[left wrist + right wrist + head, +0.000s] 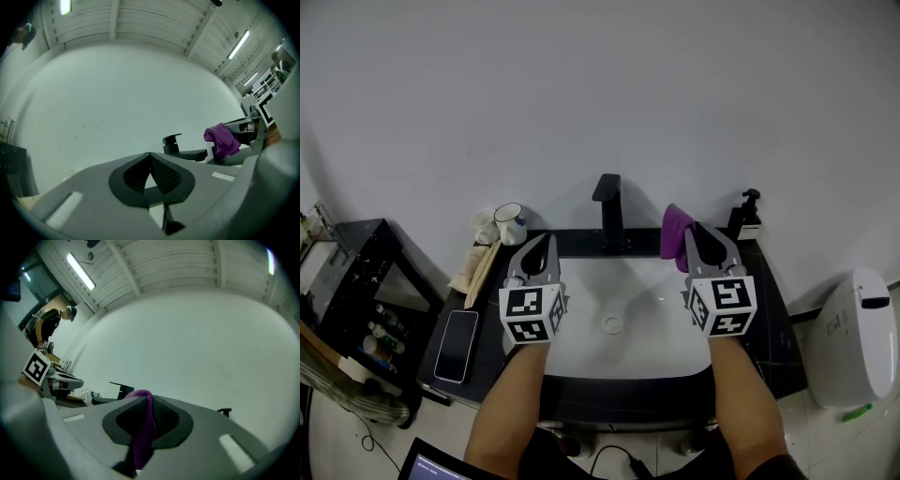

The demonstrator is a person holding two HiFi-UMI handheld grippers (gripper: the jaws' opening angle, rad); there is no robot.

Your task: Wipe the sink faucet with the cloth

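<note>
Left of the black sink faucet (pixel 607 211), white cups (pixel 502 223); right, black soap bottle (pixel 744 216); below, open white basin (pixel 609 295). Jaws of right gripper (pixel 693 234) clench purple cloth (pixel 673 230); left gripper (pixel 543 247) jaws meet empty.

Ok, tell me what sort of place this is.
Most likely a bathroom: a white sink set in a dark counter, a black faucet at its back, a soap pump bottle beside it, and what looks like a white toilet on the floor at right.
</note>
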